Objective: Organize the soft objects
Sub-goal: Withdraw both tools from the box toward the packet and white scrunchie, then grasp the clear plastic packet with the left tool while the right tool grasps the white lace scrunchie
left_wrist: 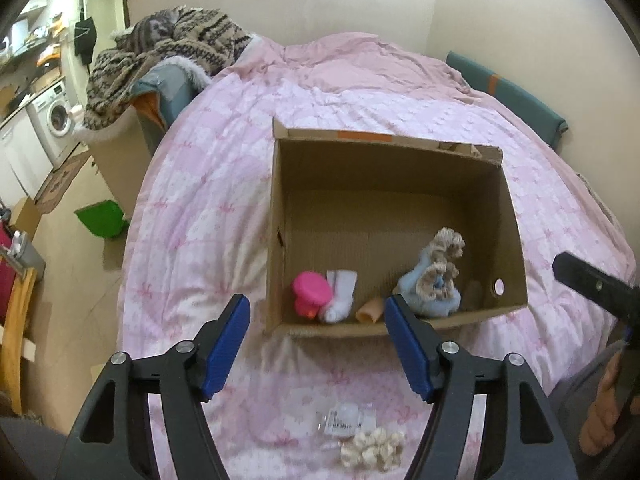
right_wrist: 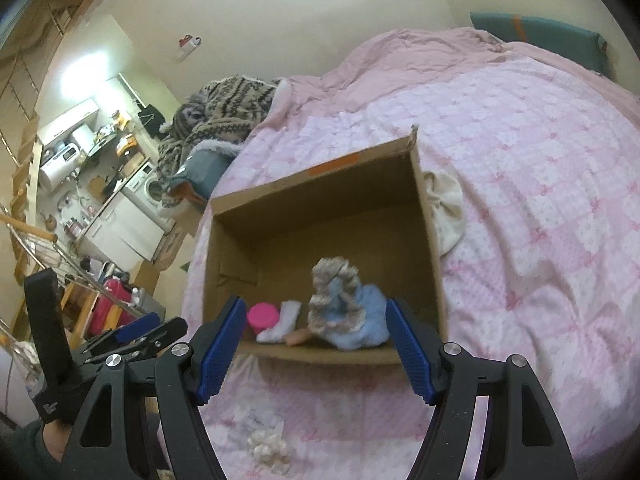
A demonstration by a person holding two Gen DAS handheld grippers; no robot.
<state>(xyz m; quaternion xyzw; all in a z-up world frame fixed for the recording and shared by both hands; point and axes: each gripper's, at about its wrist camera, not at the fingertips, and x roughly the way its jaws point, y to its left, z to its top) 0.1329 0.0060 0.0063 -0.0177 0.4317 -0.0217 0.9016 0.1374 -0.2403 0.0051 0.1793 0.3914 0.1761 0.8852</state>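
An open cardboard box (left_wrist: 276, 216) (right_wrist: 312, 178) stands on the pink bed. Along its near wall lie a pink toy (left_wrist: 310, 290) (right_wrist: 262, 316), white socks (left_wrist: 340, 296) (right_wrist: 280, 322), a small peach piece (left_wrist: 370, 312) and a blue frilled slipper (left_wrist: 436, 280) (right_wrist: 352, 320). On the quilt before the box lie a cream scrunchie (left_wrist: 372, 448) (right_wrist: 268, 448) and a clear packet (left_wrist: 344, 420). My left gripper (left_wrist: 317, 308) hovers open in front of the box, holding nothing. My right gripper (right_wrist: 316, 308) is open beside it, likewise holding nothing.
A cream cloth (right_wrist: 446, 208) lies on the quilt against the box's right wall. A heap of patterned knitwear (left_wrist: 168, 52) sits at the bed's far left. A teal cushion (left_wrist: 508, 92) lines the wall. Floor, a green bin (left_wrist: 100, 220) and a washing machine (left_wrist: 52, 120) are left.
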